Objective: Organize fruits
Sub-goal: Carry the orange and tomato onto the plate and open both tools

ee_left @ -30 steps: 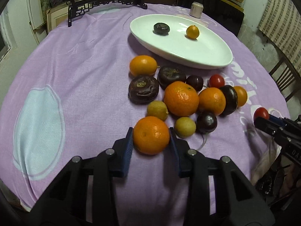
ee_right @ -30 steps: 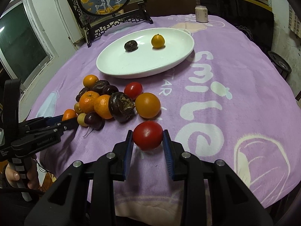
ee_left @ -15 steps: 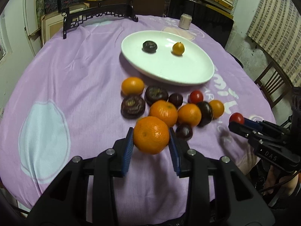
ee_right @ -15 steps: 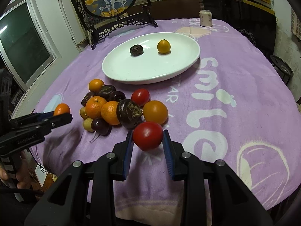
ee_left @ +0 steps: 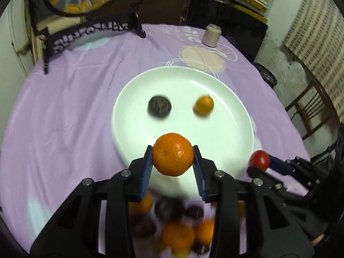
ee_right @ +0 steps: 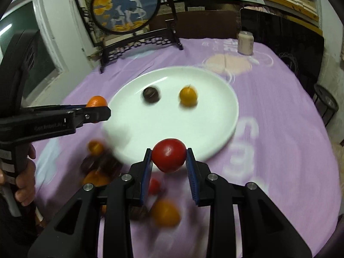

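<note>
Carrying two fruits at once. Left gripper [ee_left: 173, 165] clamps an orange mandarin [ee_left: 173, 154] between its blue pads, frame centre, over the near rim of the white plate [ee_left: 236, 133]. Right gripper [ee_right: 169, 162] pinches a red tomato [ee_right: 169, 155] likewise, at its plate's lower edge. Plate holds only two so far: a dark passion fruit [ee_left: 159, 106] and a small orange fruit [ee_left: 203, 105]. Heap of fruit [ee_left: 178, 234] at lower frame remains on the purple cloth [ee_left: 64, 111]; most sorting left, by my reckoning.
</note>
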Motion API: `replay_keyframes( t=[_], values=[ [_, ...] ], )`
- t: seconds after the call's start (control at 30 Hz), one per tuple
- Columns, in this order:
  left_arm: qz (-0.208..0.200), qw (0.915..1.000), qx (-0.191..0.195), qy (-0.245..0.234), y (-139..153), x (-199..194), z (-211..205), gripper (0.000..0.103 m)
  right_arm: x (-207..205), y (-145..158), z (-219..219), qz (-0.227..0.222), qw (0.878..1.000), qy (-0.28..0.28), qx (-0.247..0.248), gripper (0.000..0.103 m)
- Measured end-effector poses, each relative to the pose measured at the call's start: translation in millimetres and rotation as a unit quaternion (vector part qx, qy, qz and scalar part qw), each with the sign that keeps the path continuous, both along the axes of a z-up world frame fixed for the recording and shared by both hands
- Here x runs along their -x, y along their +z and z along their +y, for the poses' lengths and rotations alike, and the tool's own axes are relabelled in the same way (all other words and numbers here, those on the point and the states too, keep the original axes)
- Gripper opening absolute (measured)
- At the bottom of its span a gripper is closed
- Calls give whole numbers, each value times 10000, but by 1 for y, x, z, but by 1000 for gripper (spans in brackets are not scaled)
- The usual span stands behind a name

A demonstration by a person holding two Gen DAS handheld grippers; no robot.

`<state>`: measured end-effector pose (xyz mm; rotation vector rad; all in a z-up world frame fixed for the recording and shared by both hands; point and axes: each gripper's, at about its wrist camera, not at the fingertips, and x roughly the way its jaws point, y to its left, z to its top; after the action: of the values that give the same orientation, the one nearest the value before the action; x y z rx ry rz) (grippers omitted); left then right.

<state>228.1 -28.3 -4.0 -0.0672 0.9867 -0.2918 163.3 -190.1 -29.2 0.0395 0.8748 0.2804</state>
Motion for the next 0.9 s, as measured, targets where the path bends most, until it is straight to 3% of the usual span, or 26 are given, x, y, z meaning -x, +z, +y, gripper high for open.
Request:
replay_keyframes(
  t=[0.2,0.53,0.6,0.63,0.67,0.8,0.9],
  values=[
    [331,9994,11,-7,-18,-56,-24,37,-64,-23,-5,440,9989,-144,28,31],
    [551,9985,0,61,-40,-80,-34,37,-83,-36,-4,612,9980,-141,19,33],
    [461,9988,20,175,-36,-78,-32,47,-81,-32,-3,513,9985,-169,99,43],
    [379,9990,30,232,-32,-76,-30,69,-80,-30,-3,482,9986,-179,145,50],
    [276,9992,45,284,-27,-74,-28,81,-77,-27,-3,449,9986,-196,222,58],
    [-91,9995,188,243,2,-45,-13,81,-46,-7,-6,259,9990,-134,350,59],
    [-369,9987,178,308,15,-7,1,87,-7,6,-12,107,9997,-102,169,60]
  ],
)
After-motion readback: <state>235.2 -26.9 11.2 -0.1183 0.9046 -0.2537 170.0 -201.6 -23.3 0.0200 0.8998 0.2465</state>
